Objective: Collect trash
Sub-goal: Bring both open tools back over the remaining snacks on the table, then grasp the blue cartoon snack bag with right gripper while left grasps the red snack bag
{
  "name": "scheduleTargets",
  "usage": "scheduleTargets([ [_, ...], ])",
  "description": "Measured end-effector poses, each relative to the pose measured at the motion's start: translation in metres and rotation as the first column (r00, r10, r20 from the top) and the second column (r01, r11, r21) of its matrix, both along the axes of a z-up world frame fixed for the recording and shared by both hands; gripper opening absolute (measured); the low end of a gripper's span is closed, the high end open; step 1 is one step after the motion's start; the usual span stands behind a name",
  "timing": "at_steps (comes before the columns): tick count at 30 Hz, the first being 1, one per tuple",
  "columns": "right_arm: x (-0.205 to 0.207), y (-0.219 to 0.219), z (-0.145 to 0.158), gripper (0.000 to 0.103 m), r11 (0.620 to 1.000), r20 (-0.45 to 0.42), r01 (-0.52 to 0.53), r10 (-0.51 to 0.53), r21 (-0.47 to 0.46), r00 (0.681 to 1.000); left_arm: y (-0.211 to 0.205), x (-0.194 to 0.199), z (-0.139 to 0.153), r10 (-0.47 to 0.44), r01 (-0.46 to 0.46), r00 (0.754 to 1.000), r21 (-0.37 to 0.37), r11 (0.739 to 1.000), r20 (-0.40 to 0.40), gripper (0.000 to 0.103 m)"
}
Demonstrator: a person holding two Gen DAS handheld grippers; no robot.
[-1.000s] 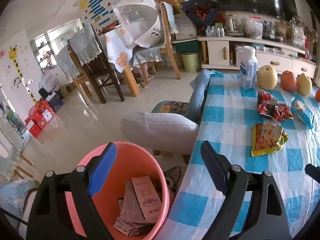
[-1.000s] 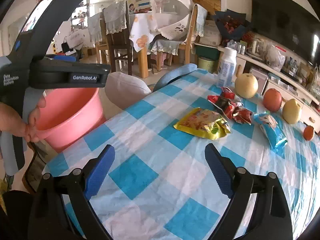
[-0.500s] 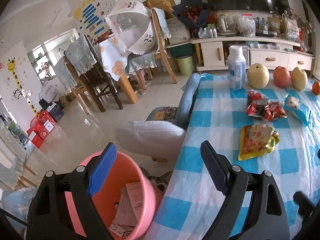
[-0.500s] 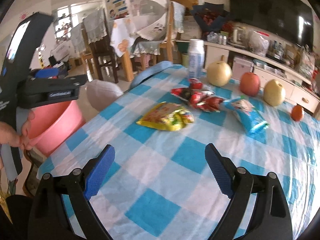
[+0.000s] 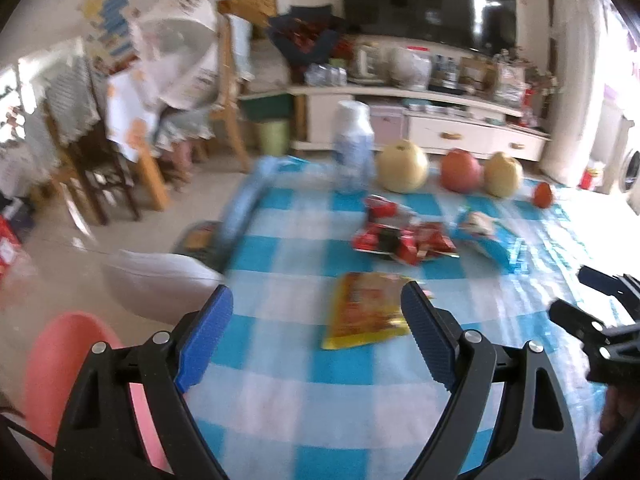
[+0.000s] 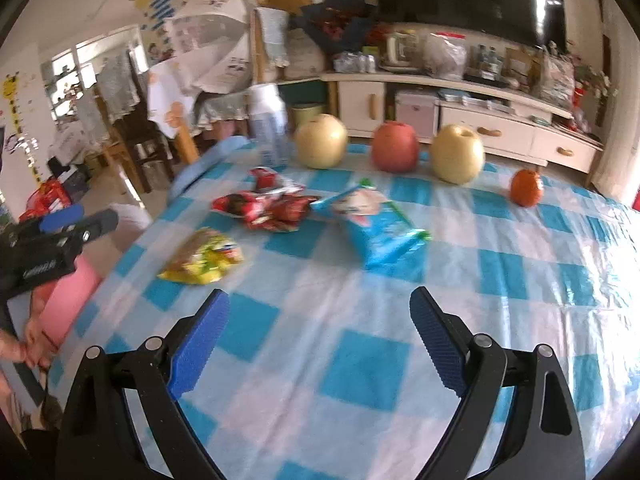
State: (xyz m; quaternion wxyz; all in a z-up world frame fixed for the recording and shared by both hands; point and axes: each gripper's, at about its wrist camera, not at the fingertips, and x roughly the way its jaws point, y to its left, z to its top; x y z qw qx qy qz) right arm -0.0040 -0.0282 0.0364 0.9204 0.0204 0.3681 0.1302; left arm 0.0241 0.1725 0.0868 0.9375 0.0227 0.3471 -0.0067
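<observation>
Both grippers hang over a blue-checked tablecloth (image 6: 360,364), the left gripper (image 5: 316,332) and right gripper (image 6: 320,332) spread wide and empty. Yellow wrapper (image 6: 202,258), red wrapper (image 6: 264,206) and blue wrapper (image 6: 378,224) lie ahead; pink bin (image 5: 60,360) stands beside the table.

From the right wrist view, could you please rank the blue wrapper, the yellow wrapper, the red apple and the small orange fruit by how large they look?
1. Blue wrapper, largest.
2. Yellow wrapper.
3. Red apple; it sits farther back, so its rank against the yellow wrapper is unsure.
4. Small orange fruit, clearly smallest.
</observation>
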Motion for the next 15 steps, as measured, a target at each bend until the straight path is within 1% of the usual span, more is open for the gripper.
scheduleTargets([
  [4, 0.018, -0.018, -0.007, 0.091, 0.999, -0.025, 0.036, -0.036, 0.014, 0.999, -0.011, 0.016, -0.014, -0.042, 0.038, 0.999, -0.095, 0.995, -0.031, 0.086],
  [10, 0.043, -0.029, -0.016, 0.091, 0.997, -0.053, 0.063, -0.060, 0.045, 0.997, -0.015, 0.039, -0.036, -0.012, -0.004, 0.997, -0.201, 0.979, -0.077, 0.086],
  [12, 0.052, -0.033, -0.022, 0.091, 0.995, -0.069, 0.068, -0.063, 0.069, 0.996, -0.016, 0.044, -0.040, 0.010, -0.025, 0.997, -0.198, 0.980, -0.077, 0.086],
  [15, 0.063, -0.041, -0.031, 0.091, 0.989, -0.096, 0.095, -0.084, 0.111, 0.992, -0.015, 0.051, -0.036, 0.031, -0.039, 0.999, -0.197, 0.980, -0.045, 0.086],
])
